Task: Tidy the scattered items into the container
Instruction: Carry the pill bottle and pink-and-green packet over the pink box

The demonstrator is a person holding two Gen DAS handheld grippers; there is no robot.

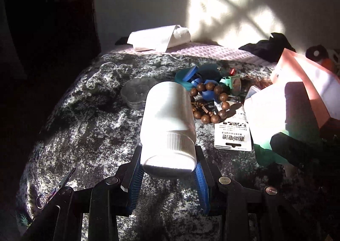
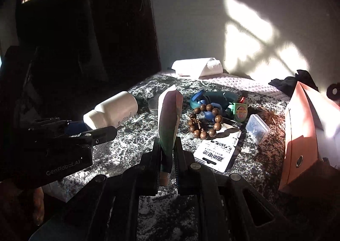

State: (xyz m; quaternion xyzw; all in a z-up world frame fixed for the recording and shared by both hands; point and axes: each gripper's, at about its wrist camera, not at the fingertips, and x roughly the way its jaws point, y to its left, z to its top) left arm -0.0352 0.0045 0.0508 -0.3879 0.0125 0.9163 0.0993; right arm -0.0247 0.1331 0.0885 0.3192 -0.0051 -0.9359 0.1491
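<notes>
A white bottle (image 1: 167, 122) with a ribbed cap is clamped by its cap end between the blue pads of the left gripper (image 1: 169, 168), whose jaws are parted only as far as the cap is wide; the bottle is held clear above the mottled dark blanket (image 1: 89, 134). In the right wrist view a flat tube (image 2: 170, 117), green at the lower end and pale pink toward the upper, is pinched near its capped end by the right gripper (image 2: 169, 156), the jaws being almost fully closed on it.

The wooden bead bracelet (image 1: 209, 102) is taken as landmark. Just behind it a heap of blue and teal items (image 1: 197, 77) is seen, touching its far beads. Right of the bracelet, well to the side, the pink and white container (image 2: 301, 134) is seen, with its flap raised. A white card with printed characters (image 1: 232, 136) lies in front of the bracelet, and a small clear case (image 2: 257, 128) lies between bracelet and container. A clear flower-shaped dish (image 1: 138, 92) lies left of the bracelet. Small scissors (image 1: 55, 187) lie far to its near left, and folded white tissue (image 1: 159, 37) lies well behind it
</notes>
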